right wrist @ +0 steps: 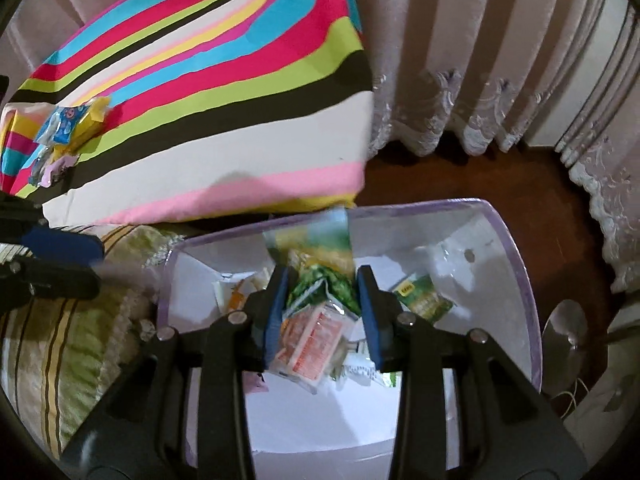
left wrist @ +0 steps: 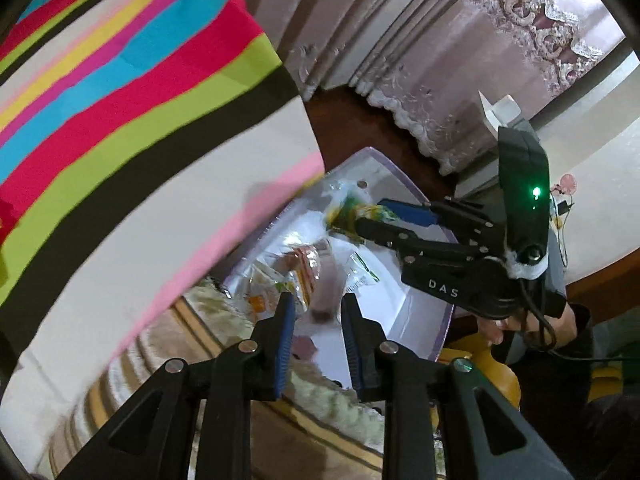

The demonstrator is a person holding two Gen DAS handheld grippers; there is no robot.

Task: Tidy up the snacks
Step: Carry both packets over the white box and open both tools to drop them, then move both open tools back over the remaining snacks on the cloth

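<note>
A white box with a lilac rim (right wrist: 516, 248) (left wrist: 404, 176) holds several snack packets, among them an orange one (right wrist: 312, 340) and a green-yellow one (right wrist: 424, 298). My right gripper (right wrist: 322, 276) (left wrist: 370, 214) points down over the box with its jaws apart. A blurred green-and-yellow packet (right wrist: 308, 236) (left wrist: 348, 210) is just past its fingertips, apart from the pads. My left gripper (left wrist: 319, 300) (right wrist: 100, 264) is open at the box's near-left rim with nothing held. More packets (right wrist: 68, 128) lie on the striped cloth.
A bright striped cloth (right wrist: 220, 80) (left wrist: 120, 100) covers the surface left of the box. A green striped cushion (right wrist: 60, 340) lies below it. Lace curtains (right wrist: 480, 60) hang behind over a dark wooden floor (right wrist: 480, 176). A shiny metal disc (right wrist: 564, 332) sits right of the box.
</note>
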